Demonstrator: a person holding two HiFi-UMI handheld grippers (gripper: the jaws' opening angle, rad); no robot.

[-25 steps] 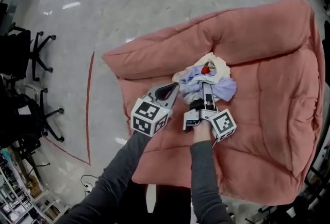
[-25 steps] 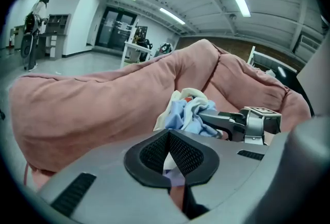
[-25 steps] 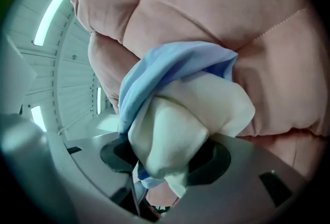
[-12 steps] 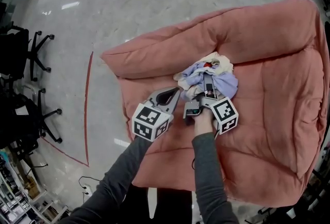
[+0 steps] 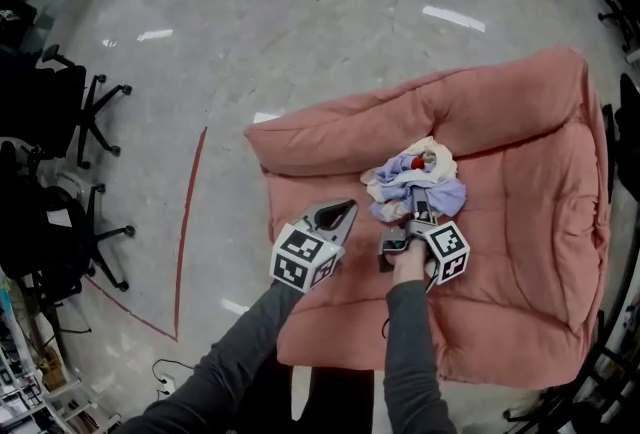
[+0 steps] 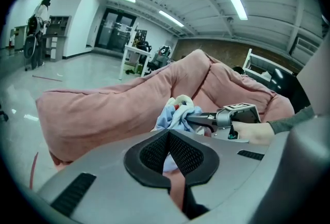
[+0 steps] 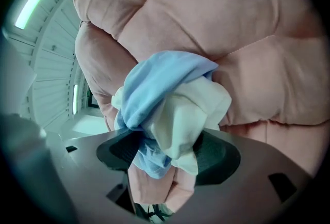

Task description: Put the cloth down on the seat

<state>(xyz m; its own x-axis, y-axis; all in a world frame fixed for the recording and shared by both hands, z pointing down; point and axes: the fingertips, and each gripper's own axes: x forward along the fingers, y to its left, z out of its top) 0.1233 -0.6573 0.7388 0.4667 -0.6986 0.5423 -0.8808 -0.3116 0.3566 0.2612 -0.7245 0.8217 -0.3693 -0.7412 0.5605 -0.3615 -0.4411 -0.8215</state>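
Observation:
A crumpled blue and white cloth (image 5: 415, 184) with a small red spot lies on the pink padded seat (image 5: 520, 212), close to its backrest. My right gripper (image 5: 418, 206) reaches into the near side of the bundle. Its jaws are opening, and in the right gripper view the cloth (image 7: 170, 109) hangs loosely between the wide-set pads (image 7: 219, 156), against the seat (image 7: 247, 37). My left gripper (image 5: 348, 209) hovers over the seat's front left, jaws shut and empty, a little left of the cloth. The left gripper view shows its closed tips (image 6: 167, 132), the cloth (image 6: 172, 114) and the right gripper (image 6: 198, 118).
Black office chairs (image 5: 70, 112) stand on the shiny floor at the left, beside a red tape line (image 5: 190, 212). The seat's raised backrest (image 5: 440, 102) runs behind the cloth. A person (image 6: 41, 11) and white tables (image 6: 131, 58) stand far off in the room.
The right gripper's jaws have spread wider around the cloth, which has sunk onto the seat. The head view has pulled back, so grippers and seat look smaller.

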